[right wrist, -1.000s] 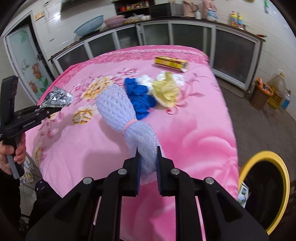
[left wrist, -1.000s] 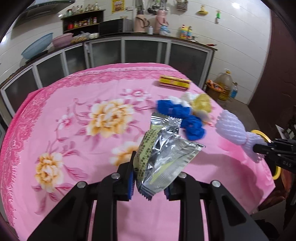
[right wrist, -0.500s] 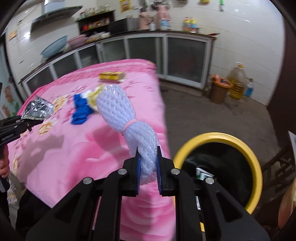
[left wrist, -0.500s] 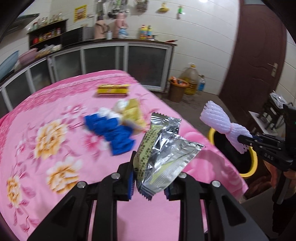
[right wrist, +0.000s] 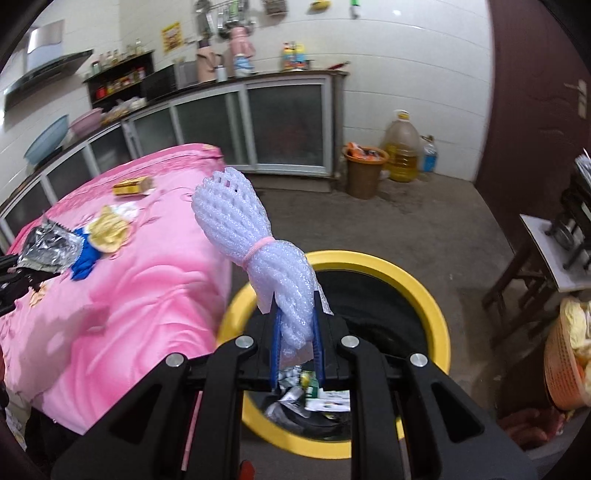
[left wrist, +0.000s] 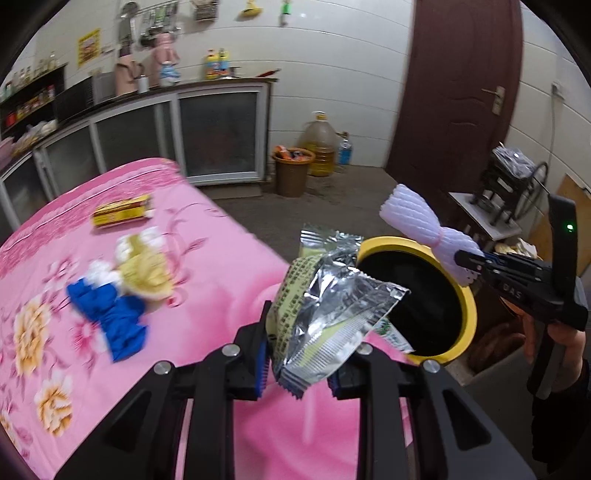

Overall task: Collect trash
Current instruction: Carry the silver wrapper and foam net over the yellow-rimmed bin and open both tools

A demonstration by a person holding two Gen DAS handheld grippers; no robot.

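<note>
In the left wrist view, the left gripper (left wrist: 299, 354) is clenched on a crumpled silver foil snack wrapper (left wrist: 328, 314), held above the edge of the table with the pink flowered cloth (left wrist: 184, 266), beside the round bin with the yellow rim (left wrist: 467, 314). In the right wrist view, the right gripper (right wrist: 297, 350) grasps a white foam net sleeve tied with a pink band (right wrist: 258, 251) directly over this bin (right wrist: 439, 325), where some trash lies inside. A blue crumpled piece (right wrist: 85, 264) and a yellow crumpled piece (right wrist: 109, 229) lie on the cloth (right wrist: 147, 280) near its far corner.

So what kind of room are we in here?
Most likely a home kitchen: a range hood, a counter with glass-fronted cabinets bearing bottles, utensils hanging on the tiled wall, and a big oil jug on the floor.
</note>
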